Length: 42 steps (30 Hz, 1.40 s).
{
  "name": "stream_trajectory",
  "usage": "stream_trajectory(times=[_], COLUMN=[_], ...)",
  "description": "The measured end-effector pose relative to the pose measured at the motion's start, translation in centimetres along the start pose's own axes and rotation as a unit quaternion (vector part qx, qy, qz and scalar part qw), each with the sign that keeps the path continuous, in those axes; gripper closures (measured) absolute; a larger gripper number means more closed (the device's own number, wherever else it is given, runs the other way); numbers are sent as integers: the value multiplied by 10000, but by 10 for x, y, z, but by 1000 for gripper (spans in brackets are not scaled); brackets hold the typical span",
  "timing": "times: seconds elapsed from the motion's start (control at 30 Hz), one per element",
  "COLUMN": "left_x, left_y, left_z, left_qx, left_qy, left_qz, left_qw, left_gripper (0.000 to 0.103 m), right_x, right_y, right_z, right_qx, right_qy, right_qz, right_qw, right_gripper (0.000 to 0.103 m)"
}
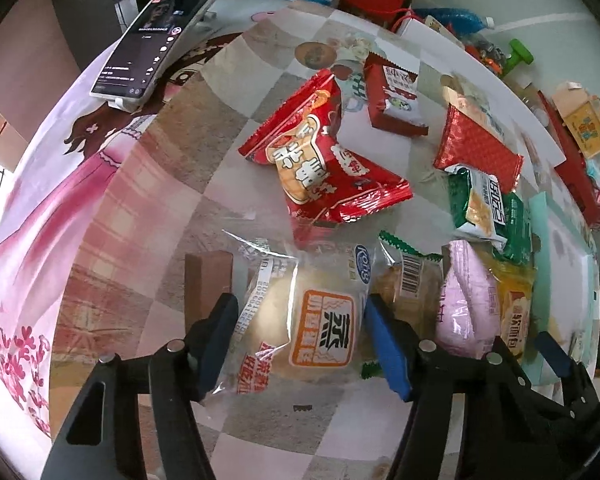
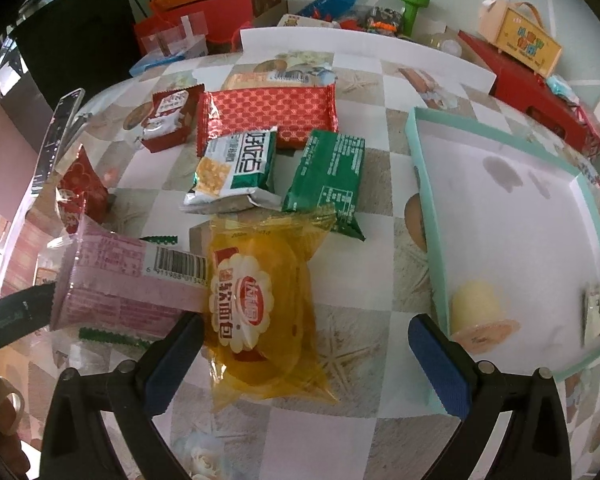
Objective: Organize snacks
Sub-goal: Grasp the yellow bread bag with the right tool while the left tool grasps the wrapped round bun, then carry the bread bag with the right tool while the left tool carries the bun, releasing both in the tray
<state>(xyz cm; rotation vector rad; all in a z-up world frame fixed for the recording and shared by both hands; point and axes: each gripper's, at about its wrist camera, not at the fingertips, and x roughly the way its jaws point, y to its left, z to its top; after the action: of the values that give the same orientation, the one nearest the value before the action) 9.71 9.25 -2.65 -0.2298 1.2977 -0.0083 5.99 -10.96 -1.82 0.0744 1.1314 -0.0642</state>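
Closest, the left gripper point(image 1: 302, 344) has its blue pads against both sides of a clear-wrapped round bun with an orange square label point(image 1: 300, 320), clamping it on the checked tablecloth point(image 1: 172, 208). The right gripper point(image 2: 306, 360) stands wide open around a yellow transparent bread packet point(image 2: 264, 312), not touching it. Beside that lies a pink barcoded packet point(image 2: 128, 284). Farther off, a mint-edged tray point(image 2: 424, 208) holds a pale yellow jelly cup point(image 2: 476, 308).

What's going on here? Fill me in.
A person with a gripper in each hand is sorting snacks on a table. The left gripper straddles a clear-wrapped bun. The right gripper is open around a yellow bread pack. The tray holds a jelly cup and a small packet.
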Motion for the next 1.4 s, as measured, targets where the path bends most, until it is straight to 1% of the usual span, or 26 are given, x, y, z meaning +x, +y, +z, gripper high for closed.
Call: stream_trajectory(times=[0.23, 0.33, 0.5, 0.6, 0.67, 0.77, 0.93, 1.0, 1.03, 1.07, 1.1, 1.17, 1.23, 1.4], left_x=[4, 6, 5, 6, 7, 10, 18, 19, 19, 20, 19, 19, 19, 14], left_y=[-5, -8, -9, -9, -10, -12, -15, -18, -19, -21, -22, -26, -28, -32], left_z=[4, 5, 5, 6, 6, 7, 7, 7, 7, 7, 7, 7, 6, 6], left_qx=[14, 36, 36, 65, 85, 87, 167, 240, 252, 275, 290, 321, 362, 402], left_qy=[16, 9, 6, 8, 12, 48, 129, 106, 105, 100, 88, 73, 51, -38], left_qz=[35, 72, 87, 111, 111, 112, 206, 275, 279, 287, 291, 237, 231, 200], left_qw=[10000, 10000, 10000, 9999, 9999, 9999, 9996, 9993, 9992, 9992, 9991, 9992, 9991, 9990], left_gripper=[38, 38, 38, 38, 38, 38, 38, 38, 38, 42, 43, 45, 45, 46], right_x=[-2, -2, 7, 15, 20, 21, 22, 22, 21, 20, 19, 19, 19, 20], right_y=[8, 9, 9, 11, 15, 20, 18, 14, 12, 10, 7, 2, -5, -5], right_z=[-1, -1, -3, -4, -6, -6, -6, -4, -4, -3, -3, 0, 2, 3], right_qx=[-144, -189, -209, -292, -383, -534, -471, -414, -367, -335, -295, -243, -186, -100], right_qy=[-151, -193, -118, -28, 42, -40, -100, -113, -126, -137, -149, -162, -166, -162], right_qz=[85, 114, 105, 133, 182, 133, 153, 127, 130, 133, 153, 175, 201, 235], right_qw=[9997, 9996, 9997, 9995, 9991, 9985, 9987, 9990, 9992, 9993, 9993, 9994, 9995, 9995], right_gripper=[4, 7, 9, 14, 20, 21, 21, 26, 30, 35, 37, 46, 50, 54])
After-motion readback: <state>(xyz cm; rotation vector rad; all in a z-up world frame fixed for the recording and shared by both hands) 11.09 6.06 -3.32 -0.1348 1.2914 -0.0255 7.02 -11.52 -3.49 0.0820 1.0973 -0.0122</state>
